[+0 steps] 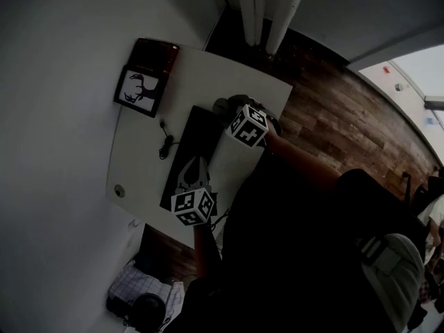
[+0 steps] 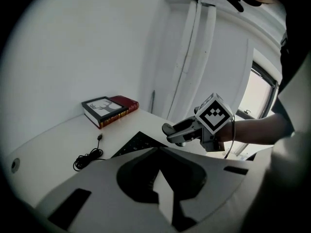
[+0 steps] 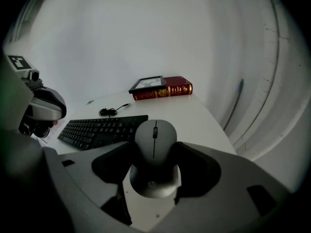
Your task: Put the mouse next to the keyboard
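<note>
A grey mouse (image 3: 154, 154) sits between the jaws of my right gripper (image 3: 154, 147), which is shut on it. In the head view this gripper (image 1: 234, 109) is at the far right end of the black keyboard (image 1: 189, 151), near the table's edge. The keyboard (image 3: 102, 130) lies just left of the mouse. I cannot tell whether the mouse touches the table. My left gripper (image 1: 195, 171) hovers over the keyboard's near end, its fingers together with nothing held. From the left gripper (image 2: 158, 173) view, the right gripper (image 2: 182, 132) hangs beyond the keyboard (image 2: 138, 142).
A red book (image 1: 156, 55) with a black-framed deer picture (image 1: 137, 89) lies at the white table's (image 1: 139, 165) far corner. A coiled black cable (image 1: 166, 144) lies between book and keyboard. White pipes (image 1: 260, 9) run up the wall. A bag (image 1: 142, 293) sits on the floor.
</note>
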